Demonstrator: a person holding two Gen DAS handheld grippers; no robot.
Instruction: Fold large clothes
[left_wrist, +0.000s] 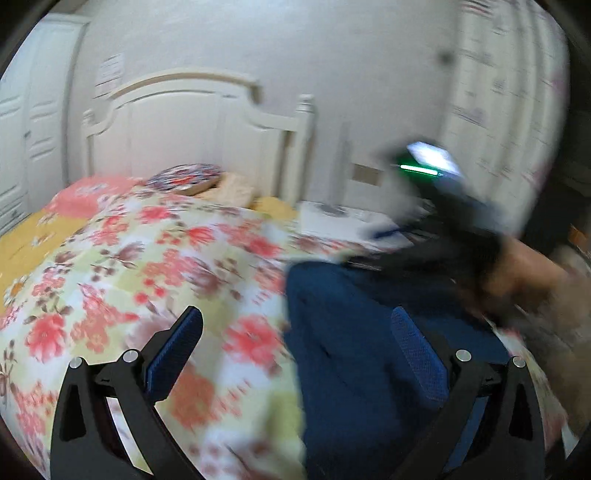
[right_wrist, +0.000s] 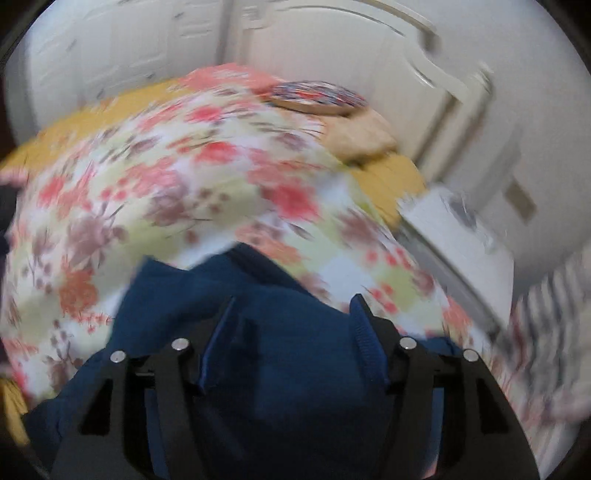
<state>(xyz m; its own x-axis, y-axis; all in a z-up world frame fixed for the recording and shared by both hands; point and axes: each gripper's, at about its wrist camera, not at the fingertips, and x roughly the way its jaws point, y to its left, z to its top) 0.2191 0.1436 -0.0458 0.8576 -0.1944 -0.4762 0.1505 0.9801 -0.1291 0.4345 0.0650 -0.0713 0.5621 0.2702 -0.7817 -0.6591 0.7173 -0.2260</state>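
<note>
Looking across the bed, we see the floral quilt covering nearly everything, white headboard behind it. On the quilt lies the dark blue garment, bunched toward our near edge. Our left gripper hangs with jaws wide apart, nothing between. Our right gripper stands half apart over the blue cloth; whether its pads pinch it, we cannot tell.

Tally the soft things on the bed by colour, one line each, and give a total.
Dark blue garment: 1
Floral quilt in pink, green and white: 1
Mustard yellow sheet: 1
Pink pillow: 1
Round cushion with a blue and red pattern: 1
Beige cushion: 1
Total: 6
</note>
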